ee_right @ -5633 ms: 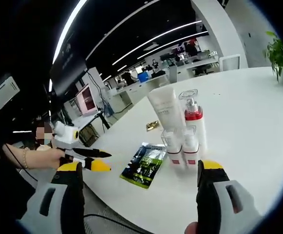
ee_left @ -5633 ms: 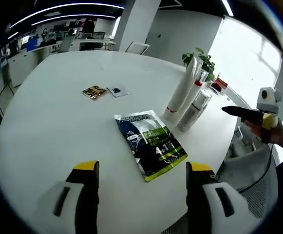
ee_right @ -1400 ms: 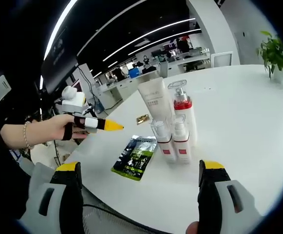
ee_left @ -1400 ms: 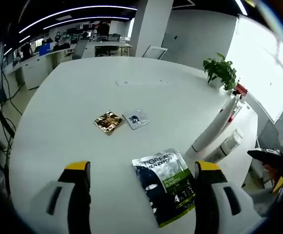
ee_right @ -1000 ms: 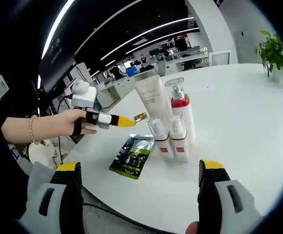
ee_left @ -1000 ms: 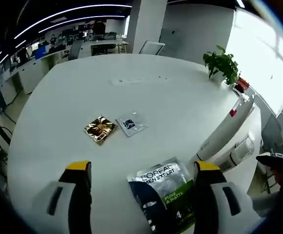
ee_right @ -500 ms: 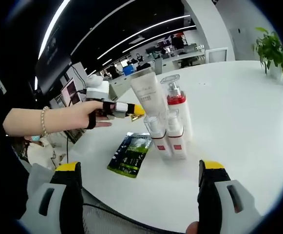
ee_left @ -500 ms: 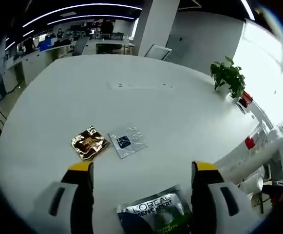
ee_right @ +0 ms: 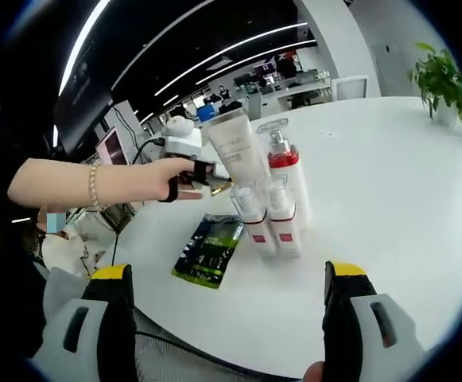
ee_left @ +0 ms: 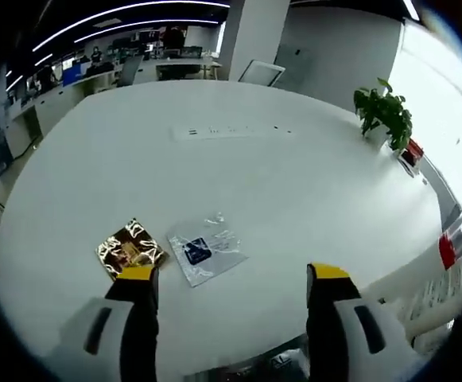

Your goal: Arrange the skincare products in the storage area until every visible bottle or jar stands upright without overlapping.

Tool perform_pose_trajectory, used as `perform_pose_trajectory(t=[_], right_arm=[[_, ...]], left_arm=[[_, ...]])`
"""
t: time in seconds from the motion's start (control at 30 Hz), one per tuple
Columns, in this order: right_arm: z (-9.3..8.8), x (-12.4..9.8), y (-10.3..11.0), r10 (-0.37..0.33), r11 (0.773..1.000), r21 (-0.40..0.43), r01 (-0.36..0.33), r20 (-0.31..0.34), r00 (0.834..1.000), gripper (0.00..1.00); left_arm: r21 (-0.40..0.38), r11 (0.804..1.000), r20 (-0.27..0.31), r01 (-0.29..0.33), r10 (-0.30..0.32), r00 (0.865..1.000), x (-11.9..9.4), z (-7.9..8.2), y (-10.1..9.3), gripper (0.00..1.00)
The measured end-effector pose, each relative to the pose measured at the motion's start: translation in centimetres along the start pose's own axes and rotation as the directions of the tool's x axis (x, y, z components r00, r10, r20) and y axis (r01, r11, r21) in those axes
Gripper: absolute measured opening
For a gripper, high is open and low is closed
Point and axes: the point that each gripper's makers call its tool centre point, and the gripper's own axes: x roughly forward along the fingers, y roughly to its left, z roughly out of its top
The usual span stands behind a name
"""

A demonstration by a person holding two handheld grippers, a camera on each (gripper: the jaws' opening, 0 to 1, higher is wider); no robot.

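Four products stand upright in a tight group in the right gripper view: a white tube (ee_right: 234, 151), a pump bottle with a red collar (ee_right: 285, 179) and two small red-labelled bottles (ee_right: 250, 220) (ee_right: 285, 223). A green and black pouch (ee_right: 209, 249) lies flat to their left. A hand (ee_right: 163, 179) holds the left gripper (ee_right: 204, 172) out beyond the tube, which hides its tips. My right gripper (ee_right: 229, 278) stands open, short of the group. My left gripper (ee_left: 232, 277) is open over a gold sachet (ee_left: 131, 251) and a clear sachet (ee_left: 205, 255).
The white round table (ee_left: 254, 183) has a socket strip (ee_left: 231, 130) set in its middle and a potted plant (ee_left: 386, 119) at its far right edge. A red-banded bottle (ee_left: 453, 239) shows at the right edge. Office desks stand behind.
The left gripper has moved forward over the table, toward the two sachets; the pouch has slid almost out at the bottom of its view. In the right gripper view, the hand has reached further behind the tube.
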Motion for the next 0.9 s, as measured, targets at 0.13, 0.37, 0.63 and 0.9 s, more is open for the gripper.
perform_pose_trajectory(t=[0.13,0.37,0.63,0.9], right_arm=[[0.0,0.0,-0.1,-0.003,1.0,0.01,0.003,0.003,1.0,0.99],[-0.1,0.0,-0.1,-0.007,1.0,0.017,0.007,-0.001,1.0,0.99],[-0.1,-0.1,-0.5,-0.018,0.999,0.032,0.018,0.002,1.0,0.99],[-0.2,0.0,-0.6,-0.022,0.999,0.036,0.022,-0.002,1.0,0.99]], left_arm=[[0.001,1.0,-0.01,-0.011,0.011,1.0,1.0,0.7,0.0,0.67],[0.044,0.999,-0.017,-0.028,0.029,0.999,2.0,1.2,0.6,0.65],[0.071,0.996,-0.051,-0.051,0.055,0.997,3.1,0.9,1.2,0.64],[0.077,0.994,-0.048,-0.08,0.083,0.995,3.2,1.2,1.7,0.59]])
